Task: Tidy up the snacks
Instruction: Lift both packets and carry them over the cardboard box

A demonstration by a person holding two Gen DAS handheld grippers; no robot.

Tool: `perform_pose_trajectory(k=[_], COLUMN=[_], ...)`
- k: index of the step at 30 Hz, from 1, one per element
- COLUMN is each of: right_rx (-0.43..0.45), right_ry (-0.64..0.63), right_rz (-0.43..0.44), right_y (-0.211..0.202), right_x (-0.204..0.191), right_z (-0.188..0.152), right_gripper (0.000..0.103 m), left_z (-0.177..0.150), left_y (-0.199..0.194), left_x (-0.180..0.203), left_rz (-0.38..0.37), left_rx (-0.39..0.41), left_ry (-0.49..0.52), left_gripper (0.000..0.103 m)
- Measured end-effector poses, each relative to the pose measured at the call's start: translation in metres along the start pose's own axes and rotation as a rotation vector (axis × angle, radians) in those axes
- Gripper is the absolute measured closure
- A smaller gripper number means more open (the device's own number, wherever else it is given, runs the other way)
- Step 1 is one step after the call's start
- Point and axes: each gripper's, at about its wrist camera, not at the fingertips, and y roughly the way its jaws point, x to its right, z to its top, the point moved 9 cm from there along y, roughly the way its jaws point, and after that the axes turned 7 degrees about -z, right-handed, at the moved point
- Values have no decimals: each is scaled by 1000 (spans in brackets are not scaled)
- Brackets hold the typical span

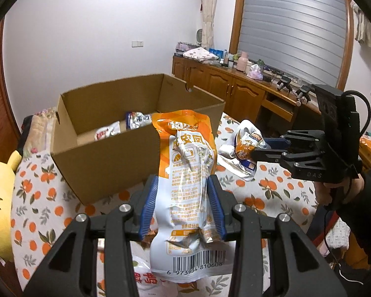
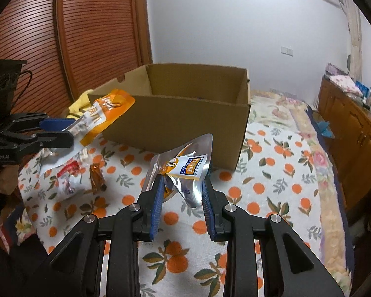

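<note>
Two snack packets are up off the bed, one in each of your grippers. Your left gripper (image 1: 183,205) is pinching the tall orange-and-white packet (image 1: 188,173) between its blue pads, jaws closed most of the way around its middle, so it is standing upright in front of the cardboard box (image 1: 106,163). Your right gripper (image 2: 183,188) is clamping the crumpled silver packet (image 2: 185,170) with its jaws nearly closed, holding it above the orange-print bedspread (image 2: 272,185), just in front of the box's near wall. That box is sitting open towards the far edge of the bed, with two packets (image 1: 121,126) already lying inside it. You are leaving a red-and-white packet (image 2: 66,175) and a small brown one (image 2: 97,178) on the bedspread near its left edge.
</note>
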Motion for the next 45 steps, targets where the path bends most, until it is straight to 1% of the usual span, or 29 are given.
perform_pose_trajectory(k=[9,16,22,32,40,45], right_rx=[47,88,106,104,84,54], right_ry=[-7,-11,-12,-19,-7,1], right_rz=[-18,-25,-23,-30,-52,-66], right_y=[-4,-4,3,22,47,66], right_x=[6,7,5,5,8,12], right_z=[31,61,83,108,125,126], right_gripper=[75,75,75,75,75,75], left_z=[31,49,60,86,93,93], left_y=[-1,0,1,1,17,36], left_x=[-15,-33,-46,-62,-75,-87], left_rz=[40,77,105,129,157,173], left_rx=[29,46,64,92,80,46], left_ry=[16,6,-8,-17,-38,-58], left_gripper=[65,65,64,64,64,64])
